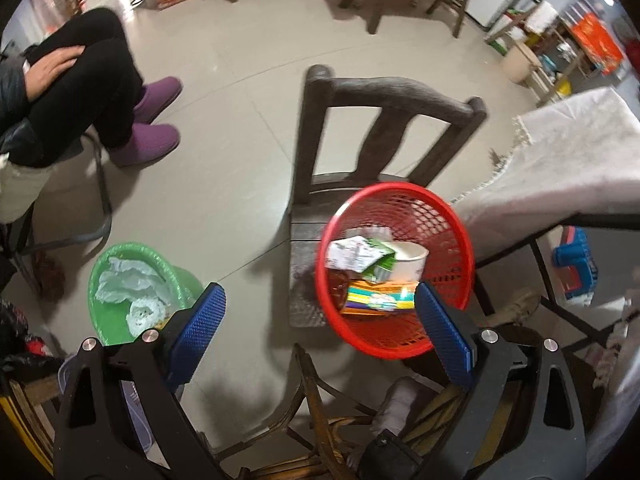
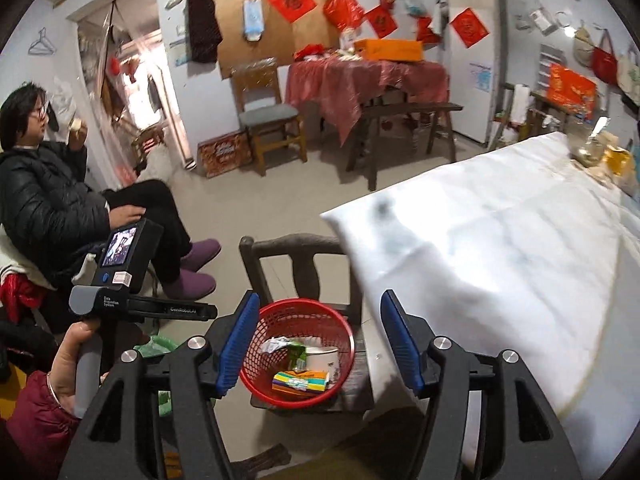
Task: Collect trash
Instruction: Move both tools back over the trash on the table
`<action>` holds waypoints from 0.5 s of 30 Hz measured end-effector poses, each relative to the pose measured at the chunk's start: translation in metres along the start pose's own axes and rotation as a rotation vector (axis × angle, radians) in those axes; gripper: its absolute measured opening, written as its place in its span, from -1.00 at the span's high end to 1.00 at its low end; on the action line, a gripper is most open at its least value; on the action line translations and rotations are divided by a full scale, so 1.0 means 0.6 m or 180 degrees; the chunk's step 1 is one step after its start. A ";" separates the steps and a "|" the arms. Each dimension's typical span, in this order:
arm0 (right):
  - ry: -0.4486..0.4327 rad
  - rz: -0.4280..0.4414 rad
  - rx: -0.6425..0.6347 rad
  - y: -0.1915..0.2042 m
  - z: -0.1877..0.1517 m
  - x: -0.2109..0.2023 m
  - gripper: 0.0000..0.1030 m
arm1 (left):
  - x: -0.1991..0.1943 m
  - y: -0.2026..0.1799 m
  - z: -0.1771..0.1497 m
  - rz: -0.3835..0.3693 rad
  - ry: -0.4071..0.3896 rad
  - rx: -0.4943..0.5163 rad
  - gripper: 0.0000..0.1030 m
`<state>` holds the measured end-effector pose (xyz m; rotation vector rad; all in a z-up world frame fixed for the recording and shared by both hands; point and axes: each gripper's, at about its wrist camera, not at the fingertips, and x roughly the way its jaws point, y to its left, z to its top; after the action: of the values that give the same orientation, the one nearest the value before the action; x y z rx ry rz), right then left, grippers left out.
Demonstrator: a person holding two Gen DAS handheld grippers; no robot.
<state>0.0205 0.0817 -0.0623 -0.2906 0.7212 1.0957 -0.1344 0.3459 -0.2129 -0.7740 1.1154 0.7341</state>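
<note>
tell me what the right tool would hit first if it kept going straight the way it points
Most likely the red basket on the wooden chair: it sits between the open fingers of the right tool, with wrappers and a paper cup inside. Depth is unclear, so the rim may come first.

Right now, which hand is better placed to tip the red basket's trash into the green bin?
Left. Its gripper hangs open with the red basket and green bin both close below.
</note>
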 end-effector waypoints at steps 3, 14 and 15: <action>-0.0124 -0.0058 0.0064 -0.014 -0.001 -0.033 -0.33 | -0.011 -0.033 -0.009 -0.0102 -0.0021 0.0226 -0.78; -0.0589 -0.0508 0.0358 -0.081 -0.034 -0.157 -0.68 | -0.072 -0.148 -0.060 -0.0221 -0.0337 0.0990 -0.83; -0.0618 -0.0545 0.0388 -0.090 -0.039 -0.166 -0.70 | -0.077 -0.154 -0.064 -0.0248 -0.0352 0.1014 -0.83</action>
<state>0.0331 -0.0257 -0.0206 -0.1368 0.5759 0.8994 -0.0892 0.2589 -0.1631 -0.4978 1.0632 0.5110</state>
